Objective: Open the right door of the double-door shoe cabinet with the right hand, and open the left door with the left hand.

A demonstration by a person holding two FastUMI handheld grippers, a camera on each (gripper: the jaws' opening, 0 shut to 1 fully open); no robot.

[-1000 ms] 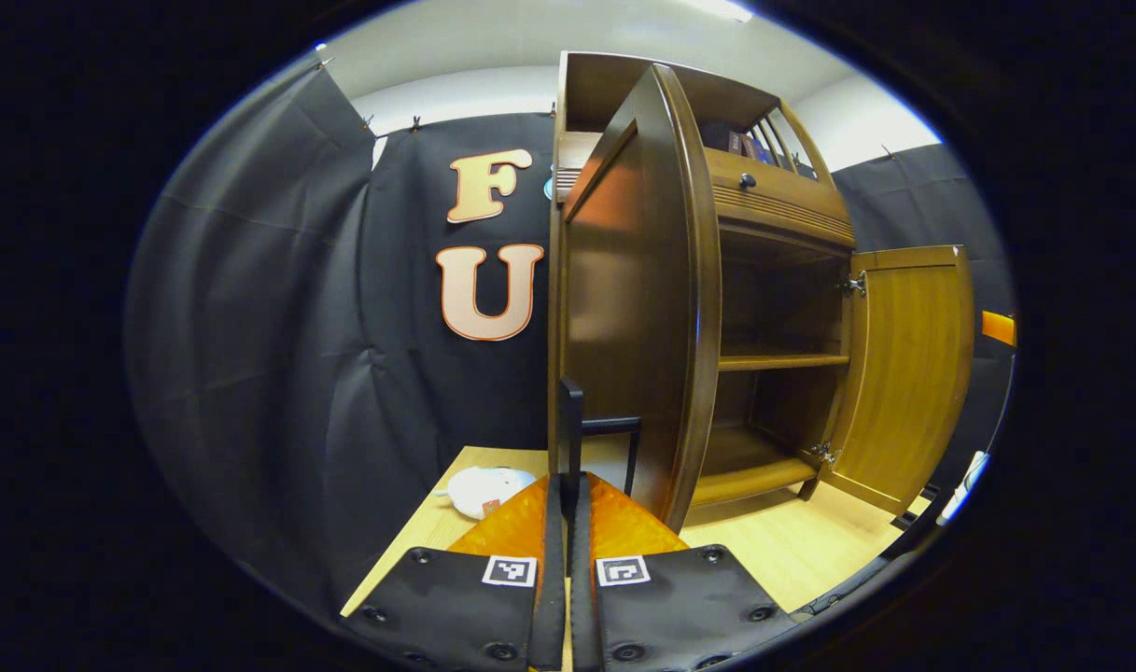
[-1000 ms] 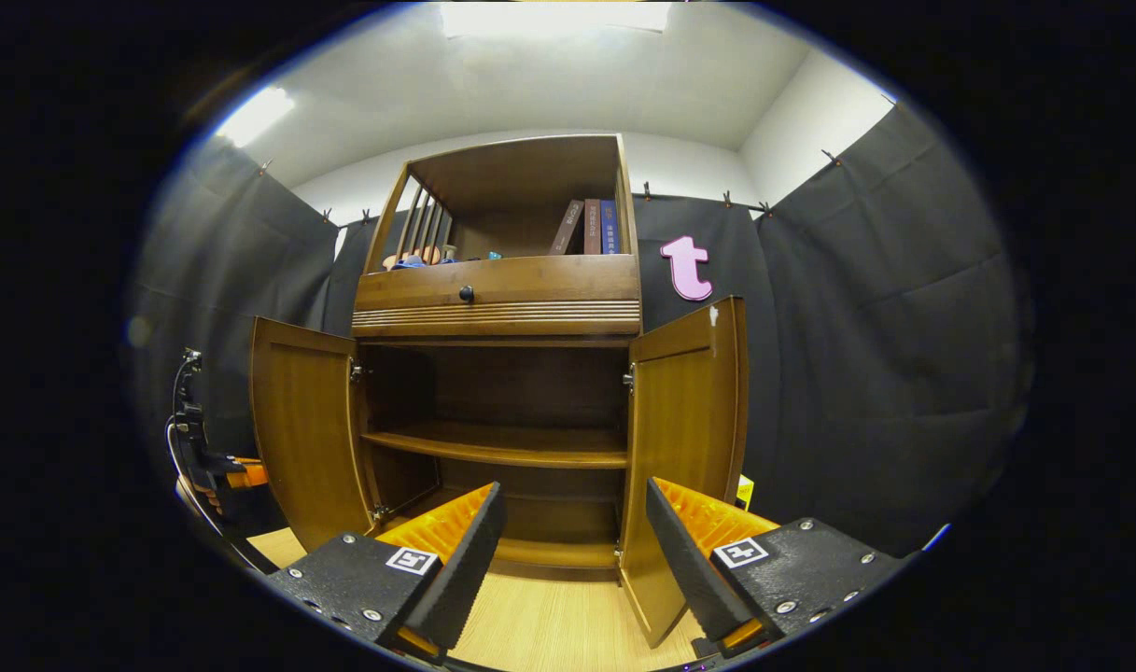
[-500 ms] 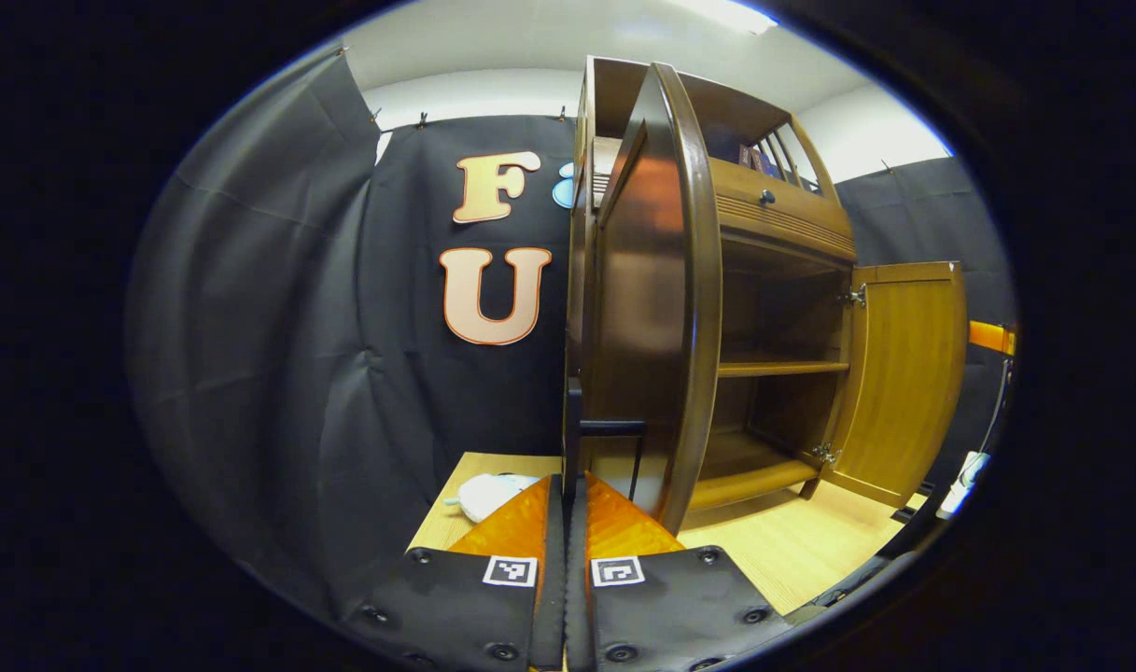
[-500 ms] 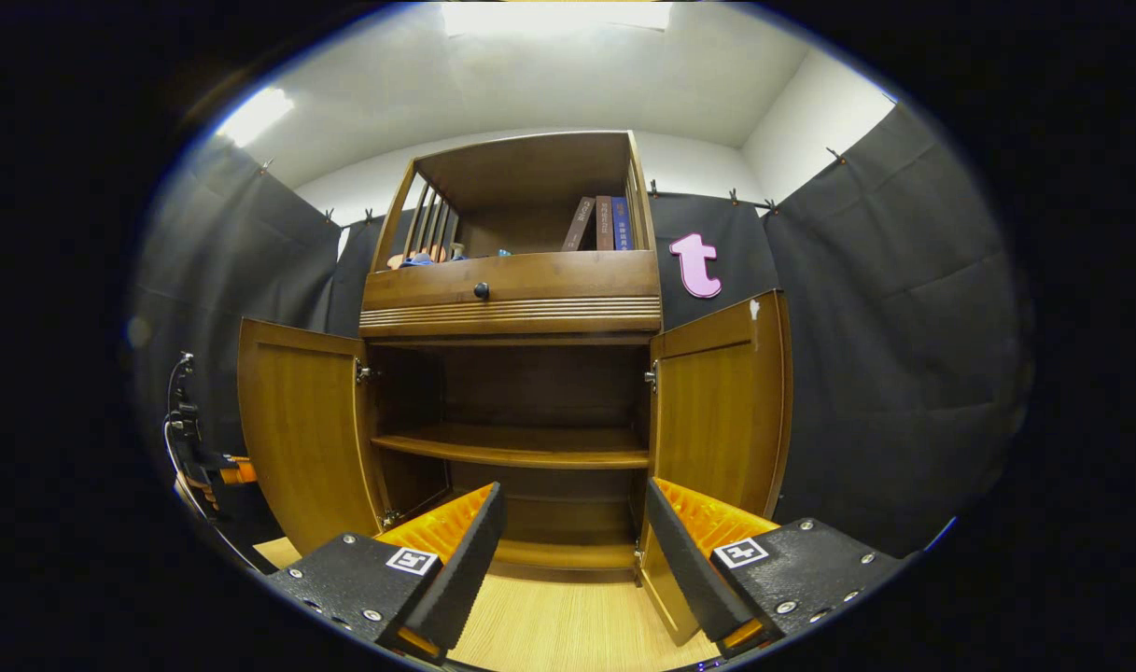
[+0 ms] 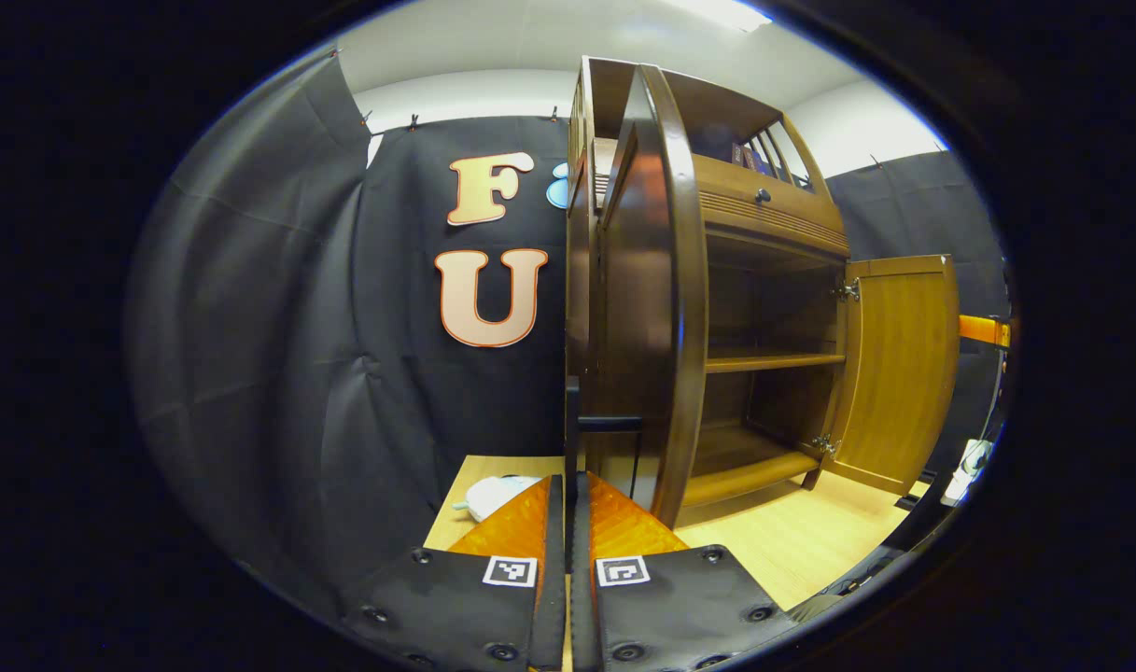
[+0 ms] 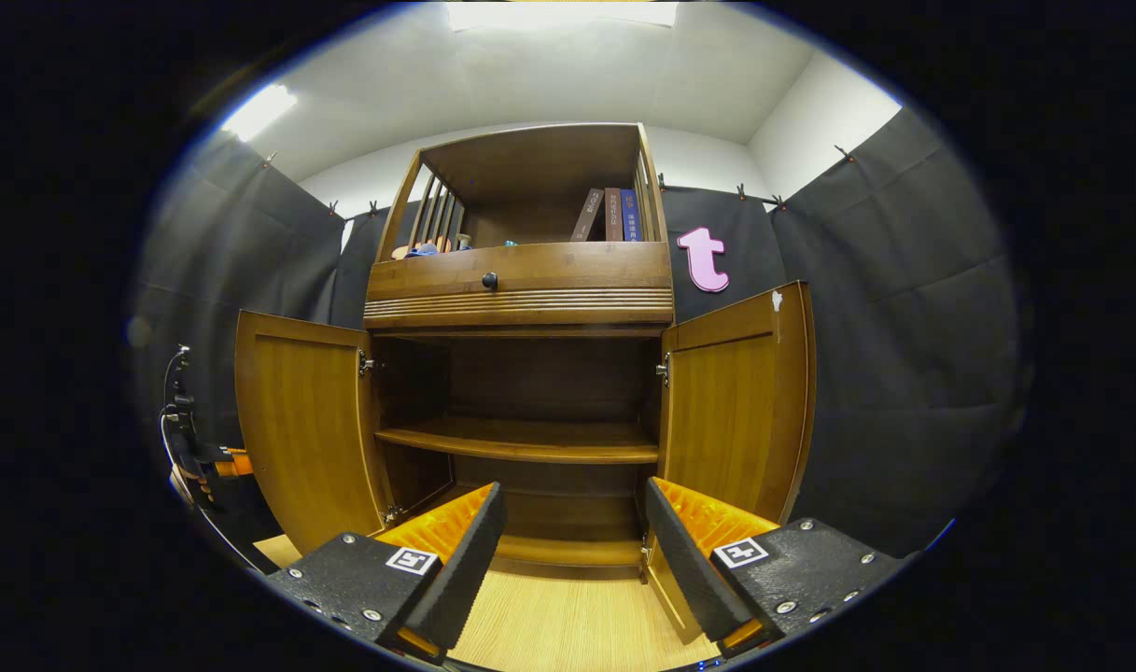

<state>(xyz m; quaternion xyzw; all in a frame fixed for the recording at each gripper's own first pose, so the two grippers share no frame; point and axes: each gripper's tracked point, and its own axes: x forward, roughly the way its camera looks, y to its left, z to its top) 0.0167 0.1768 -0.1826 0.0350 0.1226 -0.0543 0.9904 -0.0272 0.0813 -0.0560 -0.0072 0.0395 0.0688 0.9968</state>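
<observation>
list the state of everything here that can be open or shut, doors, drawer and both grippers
Left wooden cabinet door: swung open.
Right wooden cabinet door: swung open.
Wooden drawer with the dark round knob: shut.
Left gripper: shut on the left door's thin black handle.
Right gripper: open, holding nothing, in front of the cabinet.

Left door [image 6: 301, 420] and right door [image 6: 736, 401] flank shelf [image 6: 521, 441] (books [image 6: 612, 215] above drawer [image 6: 521, 273]).
</observation>
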